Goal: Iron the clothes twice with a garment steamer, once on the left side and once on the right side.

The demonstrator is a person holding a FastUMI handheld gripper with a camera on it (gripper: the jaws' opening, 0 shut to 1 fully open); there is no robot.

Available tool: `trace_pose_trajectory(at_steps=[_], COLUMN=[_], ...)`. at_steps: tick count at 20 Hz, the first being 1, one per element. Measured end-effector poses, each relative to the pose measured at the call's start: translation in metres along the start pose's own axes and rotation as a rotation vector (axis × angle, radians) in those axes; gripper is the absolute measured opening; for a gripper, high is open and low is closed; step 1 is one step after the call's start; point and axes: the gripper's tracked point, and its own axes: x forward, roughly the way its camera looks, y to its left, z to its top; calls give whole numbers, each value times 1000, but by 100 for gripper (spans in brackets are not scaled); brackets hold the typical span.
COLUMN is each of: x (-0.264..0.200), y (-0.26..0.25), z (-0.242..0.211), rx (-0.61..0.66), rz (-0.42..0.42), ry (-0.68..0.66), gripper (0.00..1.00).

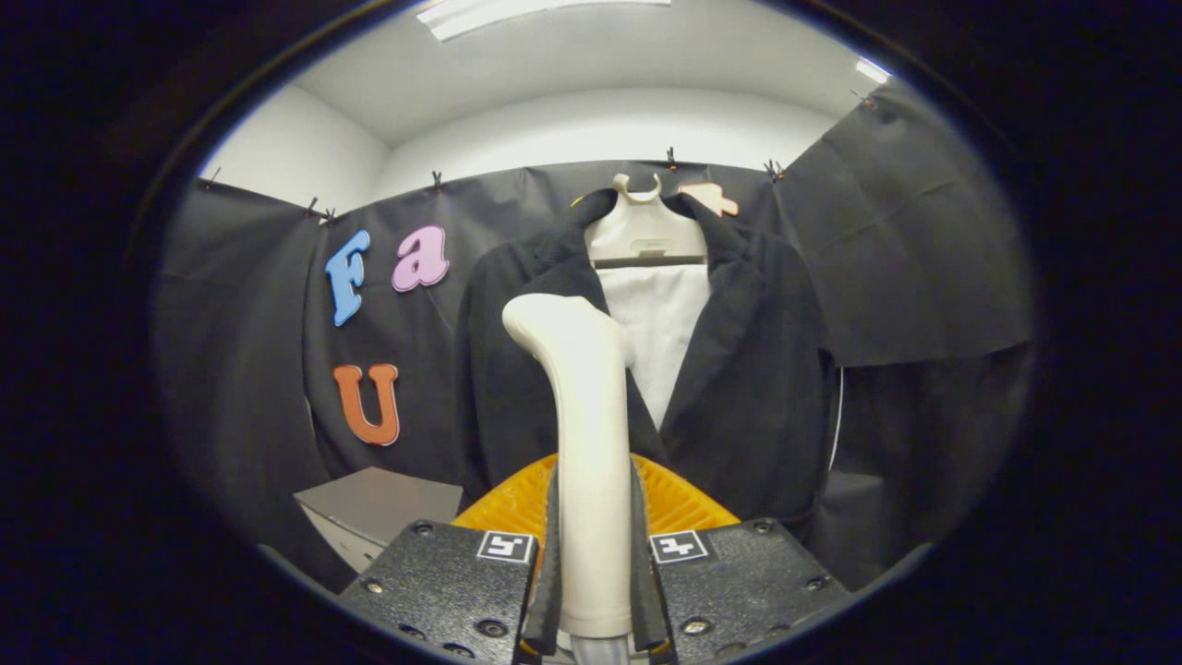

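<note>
A cream-white garment steamer [584, 434] stands upright between my fingers, its handle clamped by both pads and its head reaching up and tilted left. My gripper [594, 563] is shut on the steamer's handle. Beyond it hangs a black jacket [748, 369] on a cream hanger [644, 231], open at the front over a white inner panel [660, 323]. The steamer's head sits in front of the jacket's left lapel; whether it touches the cloth I cannot tell.
A grey box or table corner [379, 503] lies low to the left of the jacket. Black cloth walls close the booth behind and on both sides. A white cord [838, 416] runs down the jacket's right edge.
</note>
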Motion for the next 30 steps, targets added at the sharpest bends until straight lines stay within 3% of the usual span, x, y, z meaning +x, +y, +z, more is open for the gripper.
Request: trace_pose_trajectory(at_steps=[15, 30], x=[-33, -67], y=[-1, -21], z=[-83, -222], rx=[-64, -64], rz=[-87, -211], ry=[85, 336], gripper=[33, 33])
